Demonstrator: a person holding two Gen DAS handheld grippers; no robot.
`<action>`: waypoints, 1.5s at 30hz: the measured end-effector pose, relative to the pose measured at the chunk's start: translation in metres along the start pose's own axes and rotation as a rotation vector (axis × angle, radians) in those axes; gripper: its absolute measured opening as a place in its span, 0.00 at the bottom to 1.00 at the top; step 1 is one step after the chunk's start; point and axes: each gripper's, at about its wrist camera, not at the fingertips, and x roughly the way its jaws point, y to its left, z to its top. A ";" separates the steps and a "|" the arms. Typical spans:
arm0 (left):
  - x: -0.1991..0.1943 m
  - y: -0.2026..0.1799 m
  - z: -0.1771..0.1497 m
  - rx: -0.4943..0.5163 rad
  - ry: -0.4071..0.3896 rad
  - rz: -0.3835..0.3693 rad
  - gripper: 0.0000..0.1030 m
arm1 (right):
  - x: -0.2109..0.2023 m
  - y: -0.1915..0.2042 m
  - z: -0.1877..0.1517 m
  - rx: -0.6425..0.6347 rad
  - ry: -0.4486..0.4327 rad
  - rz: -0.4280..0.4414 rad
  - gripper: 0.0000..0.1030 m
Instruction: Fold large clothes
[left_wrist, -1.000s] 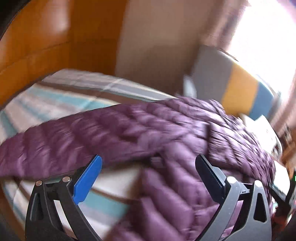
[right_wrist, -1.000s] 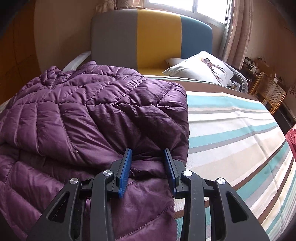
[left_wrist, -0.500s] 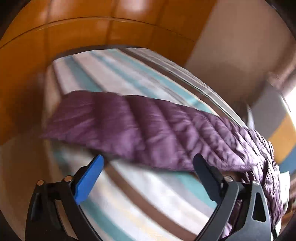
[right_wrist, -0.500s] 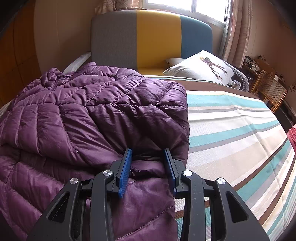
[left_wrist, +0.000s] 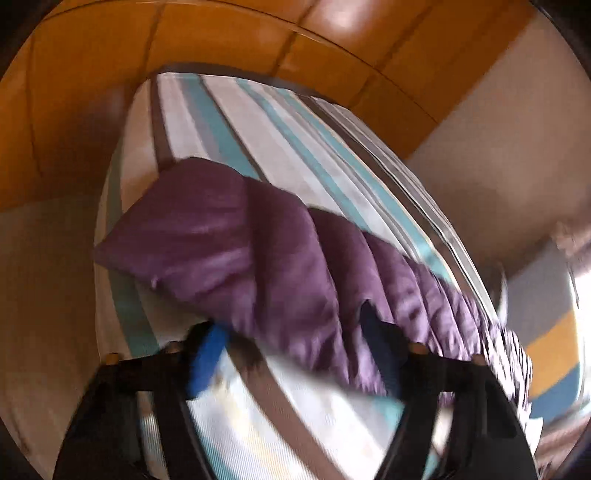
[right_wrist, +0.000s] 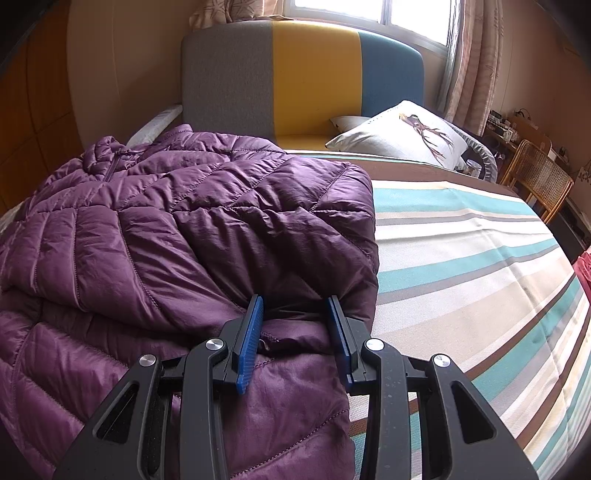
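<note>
Lying across a striped bed (right_wrist: 461, 258), the purple quilted jacket (right_wrist: 166, 240) covers the near left part of the bedcover, its collar toward the headboard (right_wrist: 303, 74) and its body doubled into puffy layers. The right claw (right_wrist: 297, 332) sits at the jacket's near right edge with its blue pads (right_wrist: 251, 343) partly apart; a bunched fold of the purple fabric fills the gap between them and touches both, so it is clamped on the jacket there. Beyond the jacket a pale pillow (right_wrist: 402, 133) with a deer print leans near the grey, yellow and blue headboard, and a cane chair (right_wrist: 535, 177) stands beside the bed at the right, under the curtain (right_wrist: 472, 62).

The left wrist view is smeared by motion. There a long sleeve (left_wrist: 258, 258) of the jacket (left_wrist: 461, 314) stretches over the striped bed (left_wrist: 288, 147), its cuff end lying flat toward the far left corner. The left claw (left_wrist: 295, 354) has its fingers spread wide, the blue pad (left_wrist: 205, 354) low on the left and the dark finger on the right partly covered by purple fabric. The sleeve's lower edge hangs between and over the fingers, but the blur hides whether they touch it. Orange wooden panels (left_wrist: 221, 44) wrap round the far side of the bed.
</note>
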 end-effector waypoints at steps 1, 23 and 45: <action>0.006 -0.001 0.005 -0.027 0.002 0.027 0.29 | 0.000 0.000 0.000 0.000 0.000 0.001 0.34; -0.057 -0.194 -0.073 0.592 -0.176 -0.212 0.06 | 0.000 0.001 -0.001 -0.008 0.000 -0.006 0.34; -0.119 -0.331 -0.255 1.088 -0.149 -0.415 0.06 | 0.001 0.002 0.001 0.004 0.000 0.007 0.34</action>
